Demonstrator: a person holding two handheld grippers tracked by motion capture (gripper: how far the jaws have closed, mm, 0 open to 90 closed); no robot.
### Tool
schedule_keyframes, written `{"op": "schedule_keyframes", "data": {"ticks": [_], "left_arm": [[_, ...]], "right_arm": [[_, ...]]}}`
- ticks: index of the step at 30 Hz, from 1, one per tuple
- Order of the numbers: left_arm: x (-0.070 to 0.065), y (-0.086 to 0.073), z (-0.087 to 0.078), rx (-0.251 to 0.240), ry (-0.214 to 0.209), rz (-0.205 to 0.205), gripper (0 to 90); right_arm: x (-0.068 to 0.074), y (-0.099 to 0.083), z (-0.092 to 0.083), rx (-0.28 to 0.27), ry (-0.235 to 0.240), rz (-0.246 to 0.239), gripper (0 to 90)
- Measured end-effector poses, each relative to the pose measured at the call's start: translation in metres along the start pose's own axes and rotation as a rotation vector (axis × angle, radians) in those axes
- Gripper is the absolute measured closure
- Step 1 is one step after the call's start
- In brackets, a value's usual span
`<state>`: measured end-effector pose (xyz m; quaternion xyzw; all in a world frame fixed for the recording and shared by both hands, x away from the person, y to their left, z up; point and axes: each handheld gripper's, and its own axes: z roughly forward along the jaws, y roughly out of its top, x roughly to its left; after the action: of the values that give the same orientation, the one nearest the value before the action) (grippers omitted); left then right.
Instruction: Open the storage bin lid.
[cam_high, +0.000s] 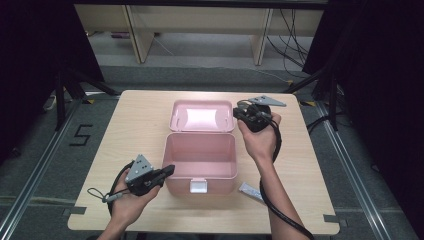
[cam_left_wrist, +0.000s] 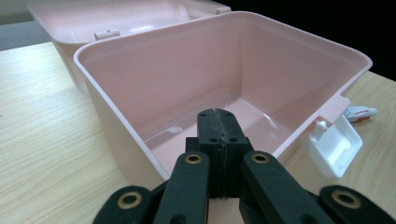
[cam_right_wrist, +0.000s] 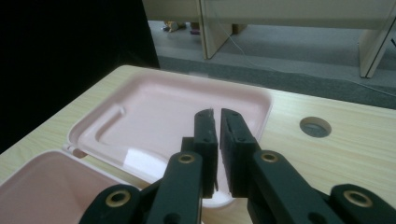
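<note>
**Risks around the open pink box**

Sitting at the middle of the table (cam_high: 125, 120), the pink box (cam_high: 200, 159) has its lid (cam_high: 202, 116) folded flat back toward the far edge. The left gripper (cam_left_wrist: 219, 123) rests against the box's near left corner with its jaws pressed together, empty. The right gripper (cam_right_wrist: 218, 122) hovers over the lid's right side, jaws parted by a narrow slit, pinching nothing. A pinch at the lid's thin rim could slip off, and a fast swing could shove the light box or trap the white latch (cam_left_wrist: 335, 142). A small tube (cam_high: 251, 192) near the near right corner could get knocked away.
</note>
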<state>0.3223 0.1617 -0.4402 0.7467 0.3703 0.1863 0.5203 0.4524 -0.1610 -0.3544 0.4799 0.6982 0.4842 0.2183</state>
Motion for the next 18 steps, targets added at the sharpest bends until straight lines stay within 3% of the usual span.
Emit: {"op": "schedule_keyframes", "data": {"ticks": [10,18], "left_arm": [[-0.001,0.000,0.000,0.006,0.006,0.004,89.9],[-0.001,0.000,0.001,0.010,0.002,0.002,89.9]], "right_arm": [[-0.011,-0.008,-0.024,-0.006,-0.019,-0.031,85.7],[-0.026,-0.020,-0.040,0.089,-0.006,-0.066,82.3]]}}
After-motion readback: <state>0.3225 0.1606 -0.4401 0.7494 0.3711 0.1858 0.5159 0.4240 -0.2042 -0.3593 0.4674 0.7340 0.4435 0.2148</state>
